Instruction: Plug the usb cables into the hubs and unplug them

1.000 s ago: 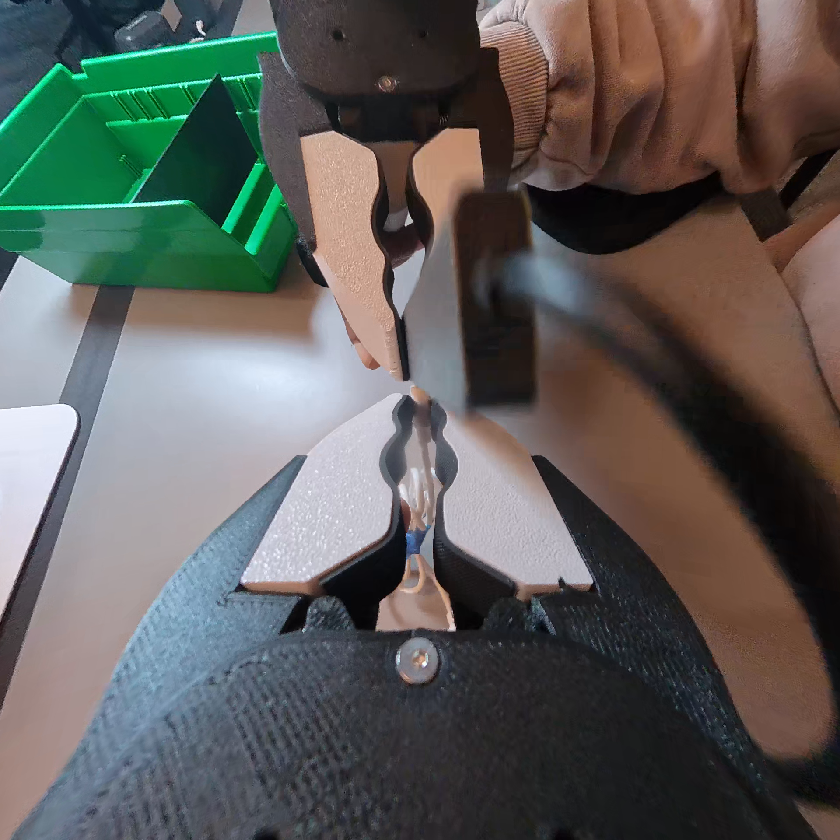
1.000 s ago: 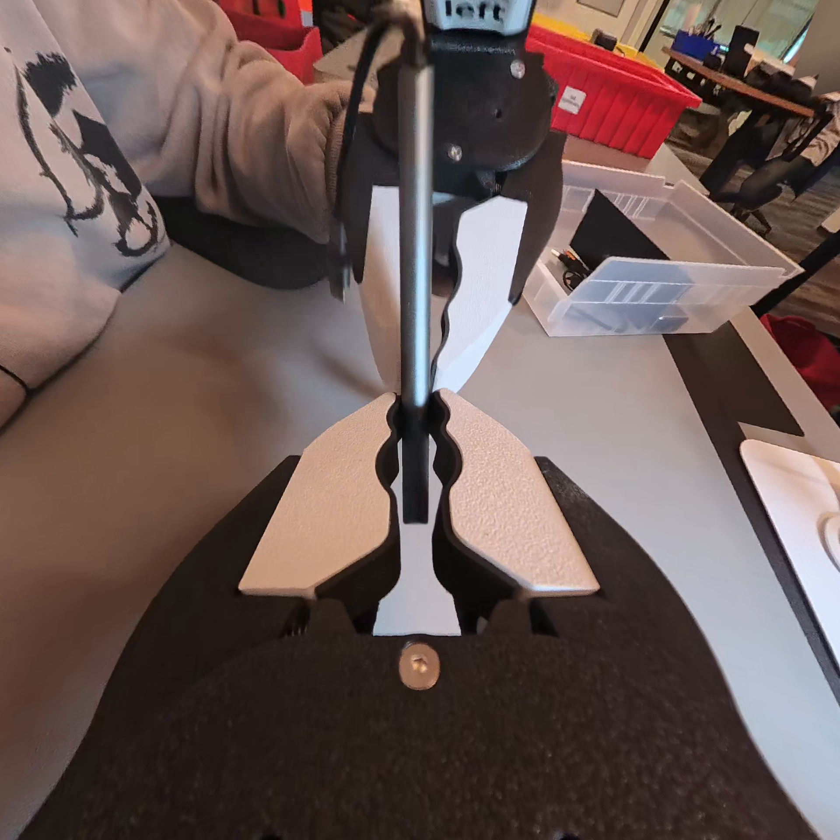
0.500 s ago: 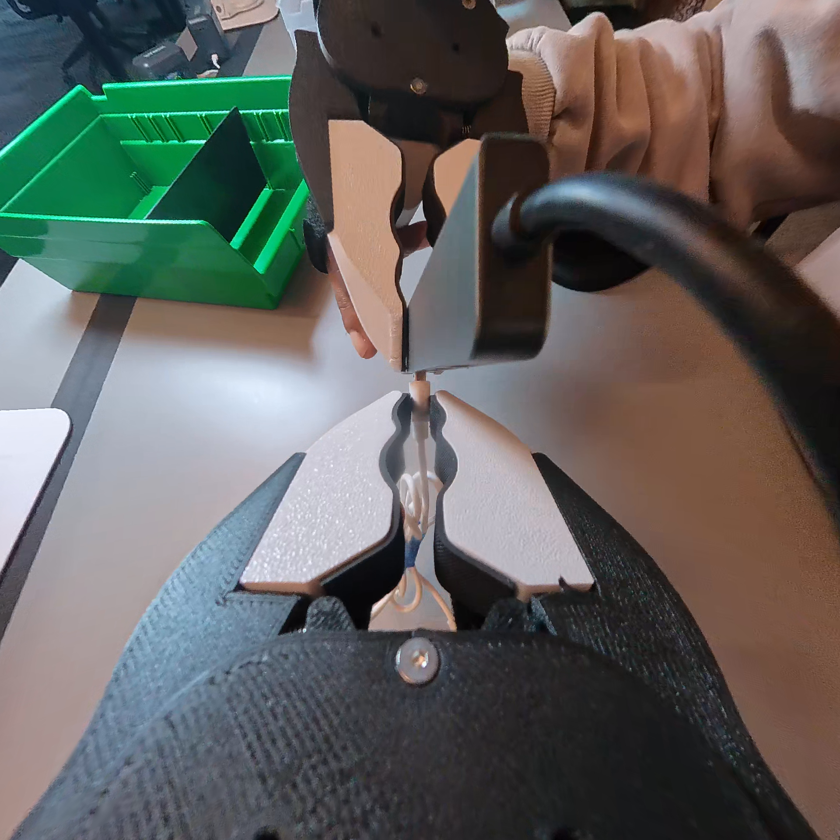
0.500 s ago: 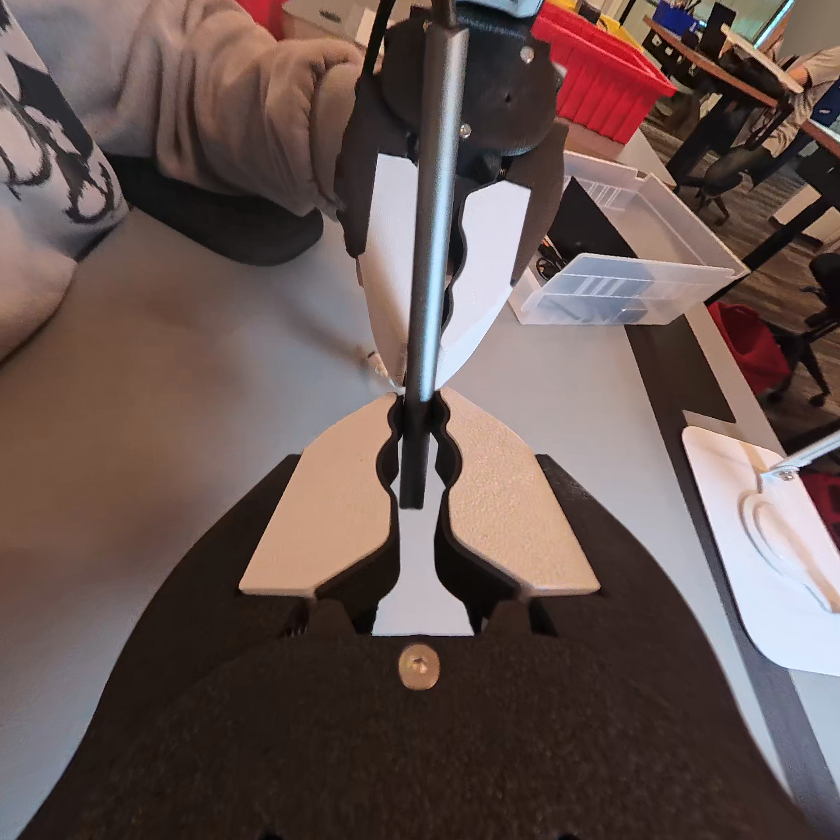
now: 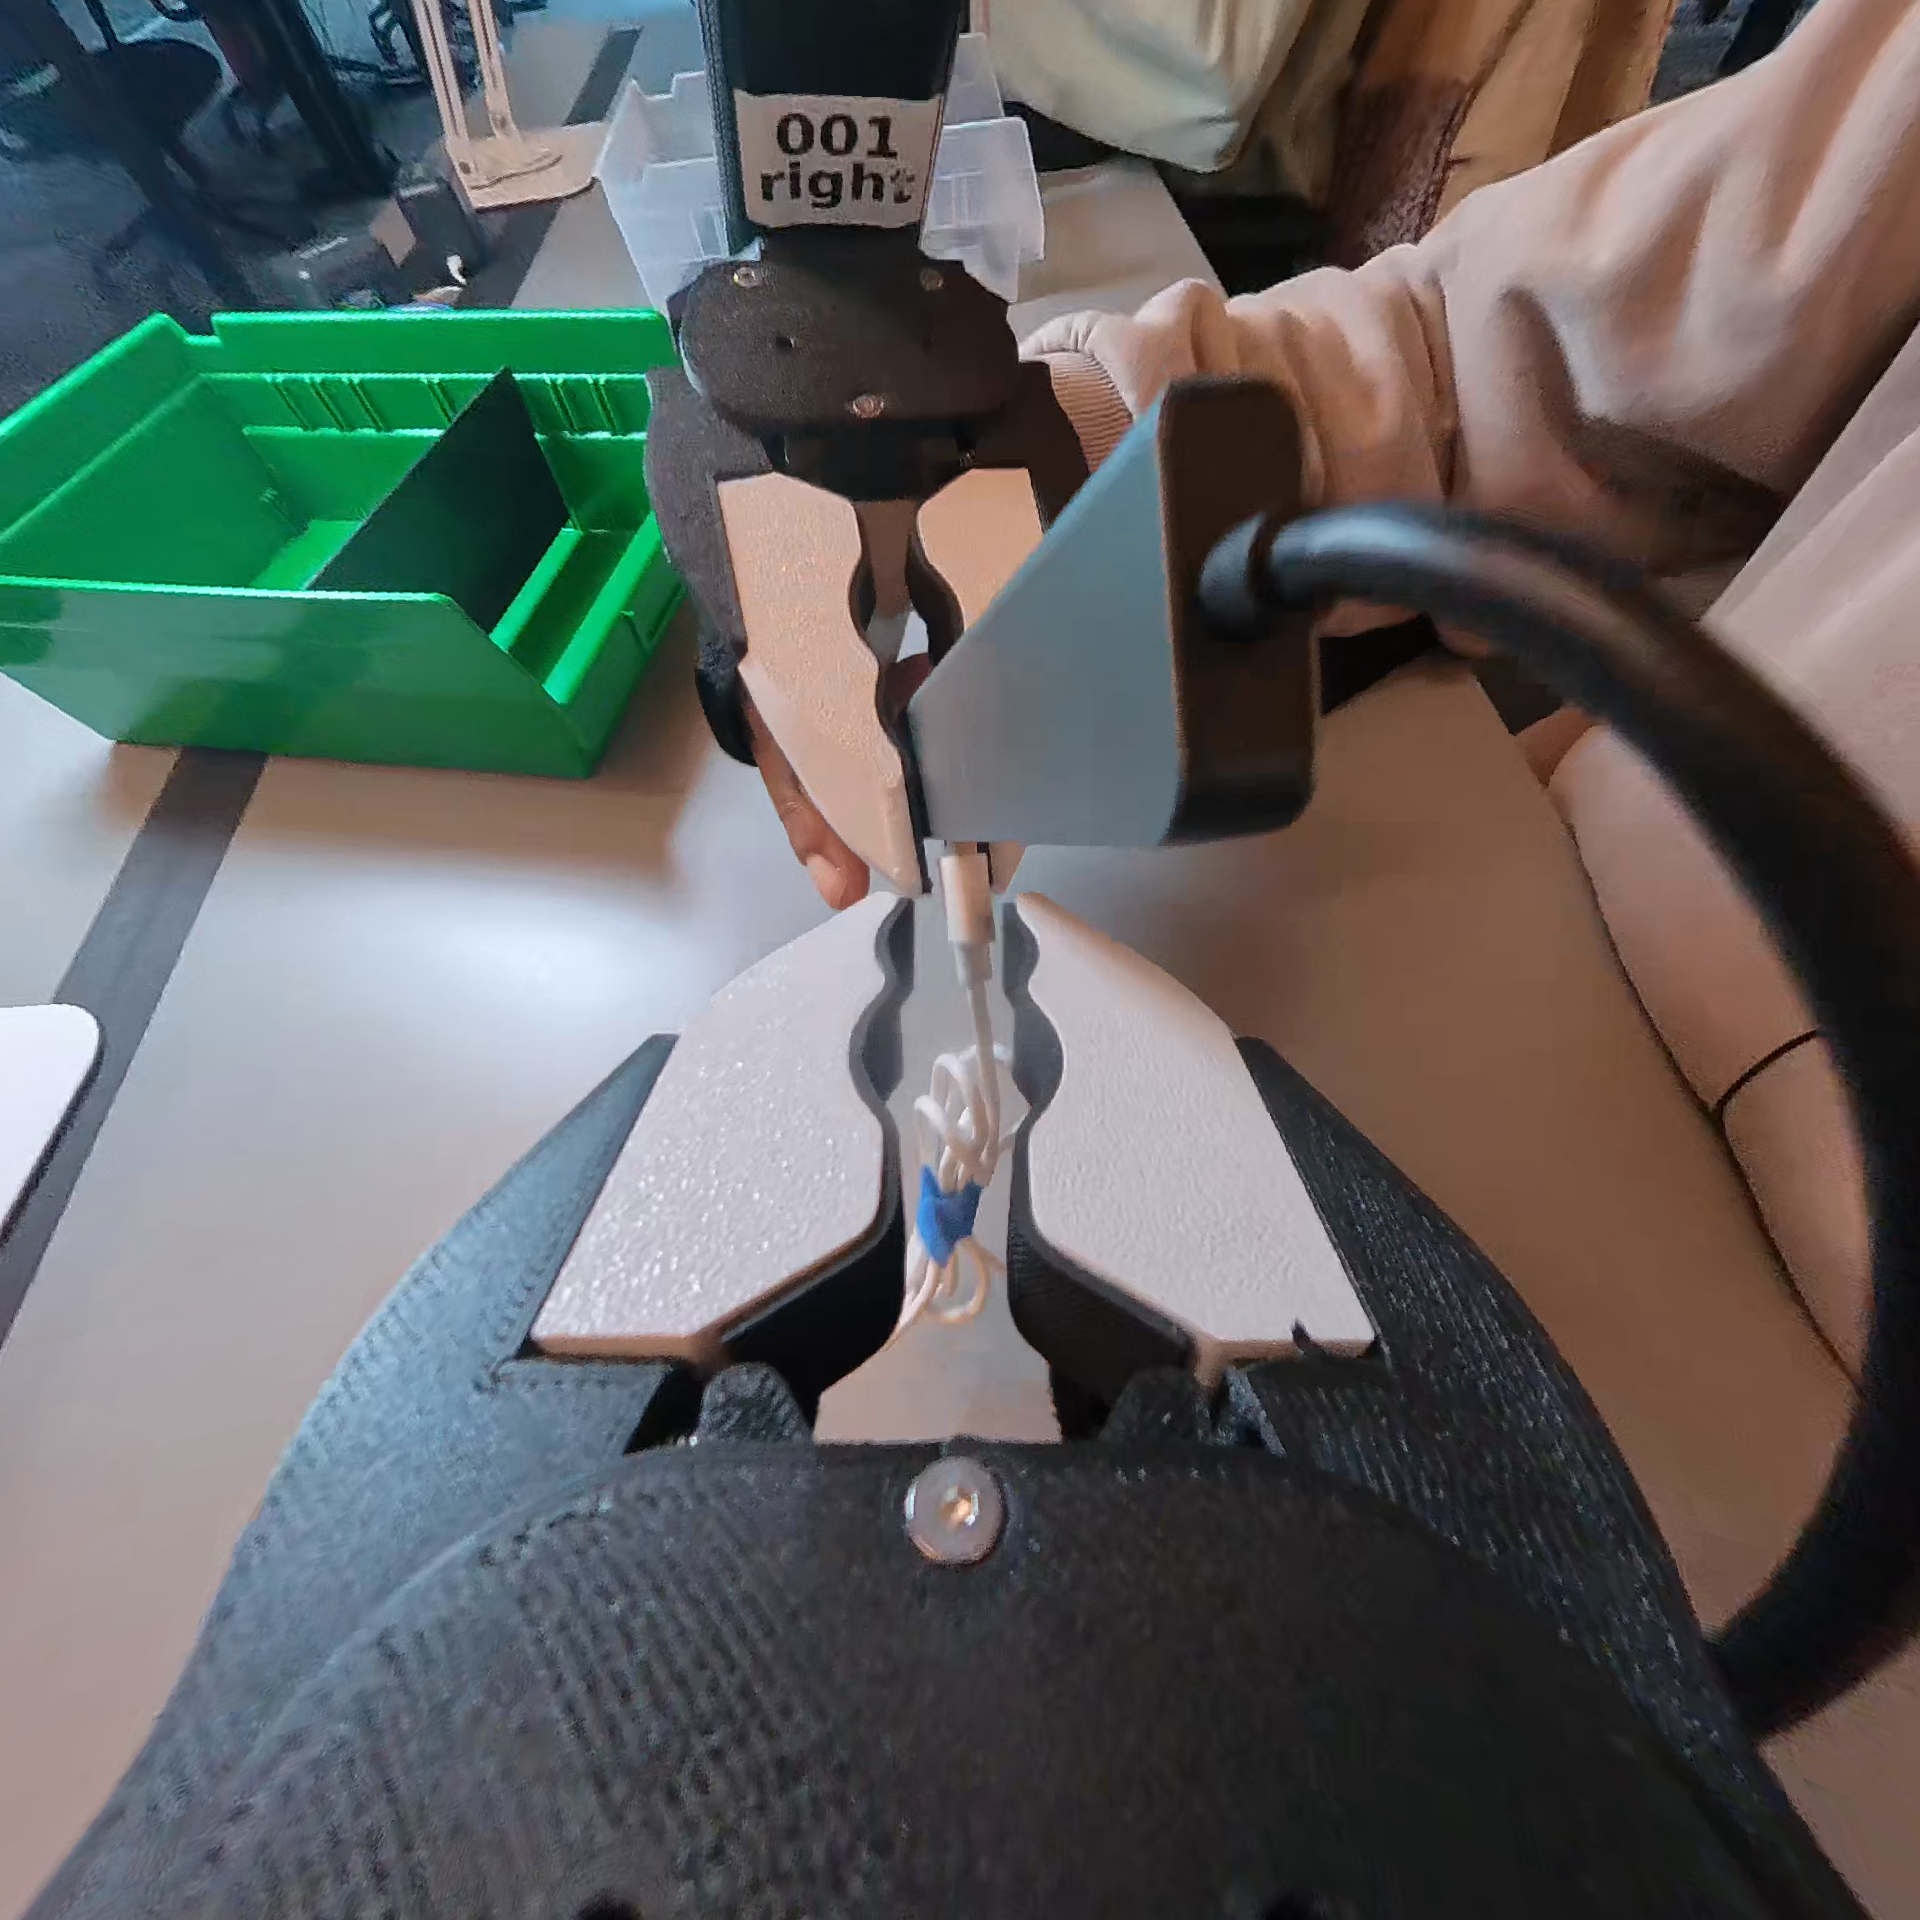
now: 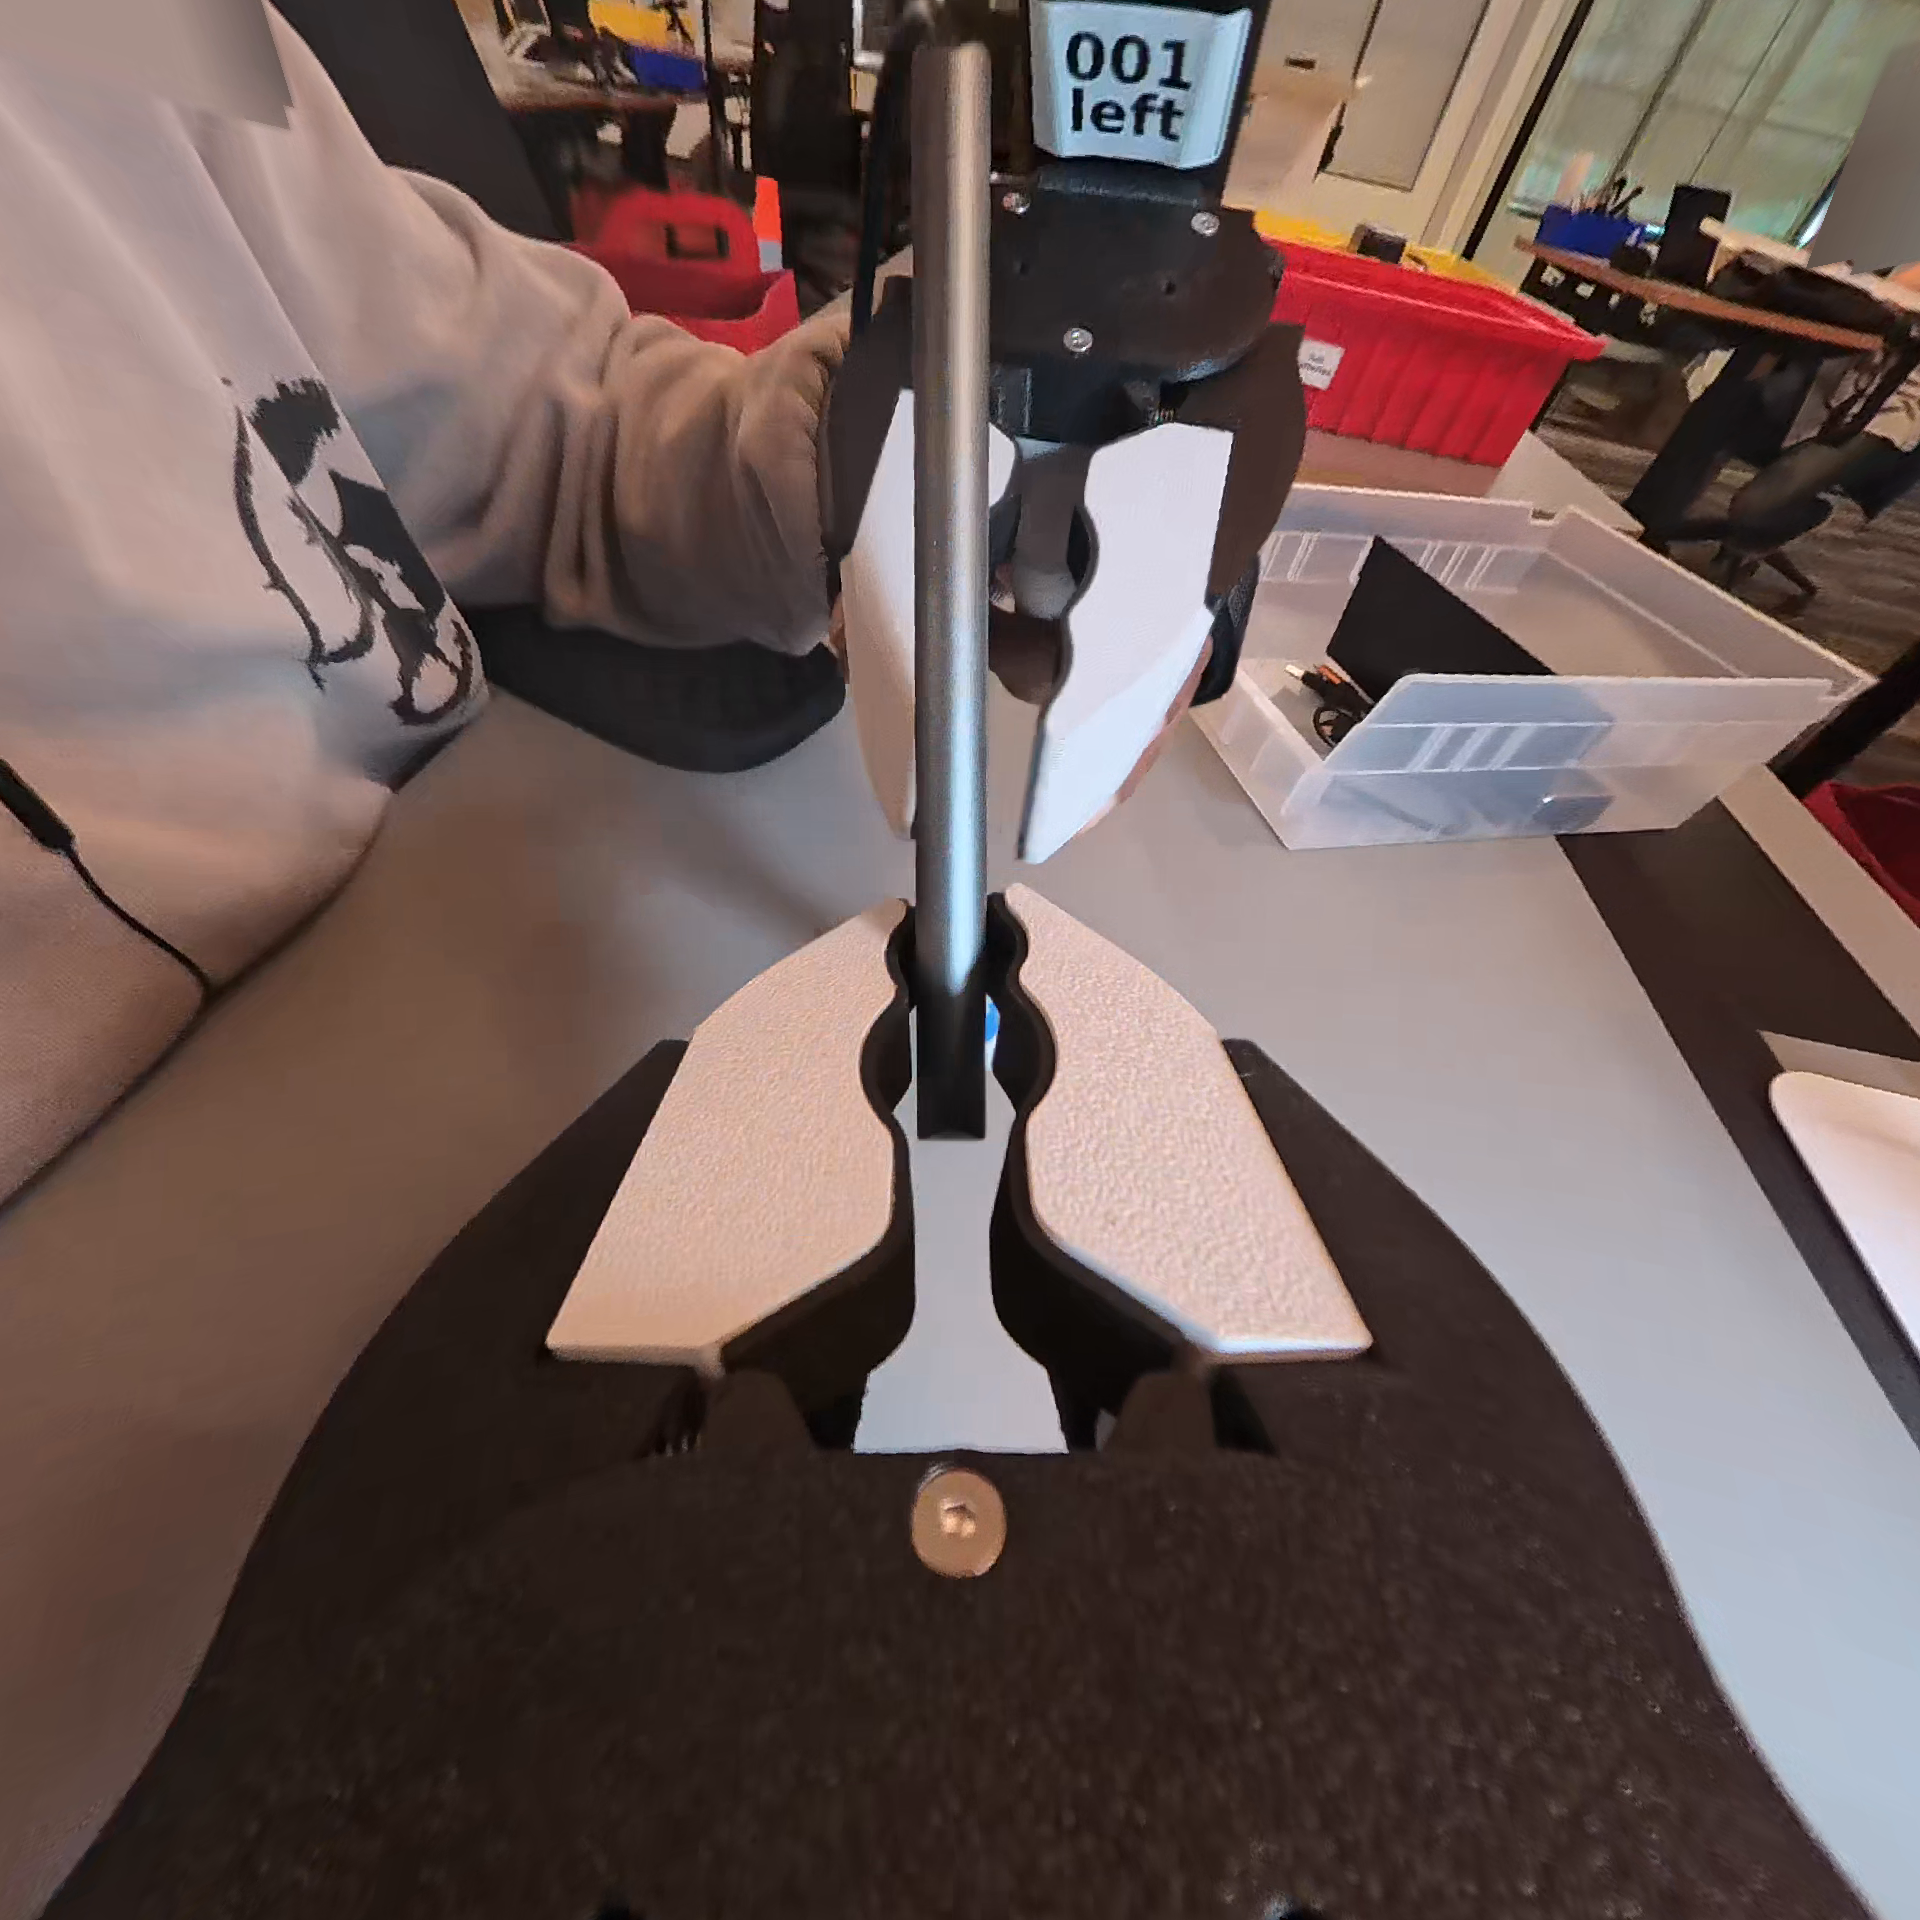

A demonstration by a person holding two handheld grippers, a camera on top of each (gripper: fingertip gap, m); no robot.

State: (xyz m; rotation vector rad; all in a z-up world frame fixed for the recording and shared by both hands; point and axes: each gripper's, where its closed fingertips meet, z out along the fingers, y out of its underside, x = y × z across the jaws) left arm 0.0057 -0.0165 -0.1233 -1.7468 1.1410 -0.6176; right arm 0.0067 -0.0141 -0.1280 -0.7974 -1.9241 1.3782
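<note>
Right gripper clamped on the grey hub, held edge-up above the table. White usb cable plugged into the hub's lower edge, its bundle hanging between the left gripper fingers, which stand narrowly parted, not touching it.

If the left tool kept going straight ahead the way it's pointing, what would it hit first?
Probably the grey USB hub held by the right tool; the left tool points at its underside, with the white cable's plug already there. Depth is unclear.
</note>
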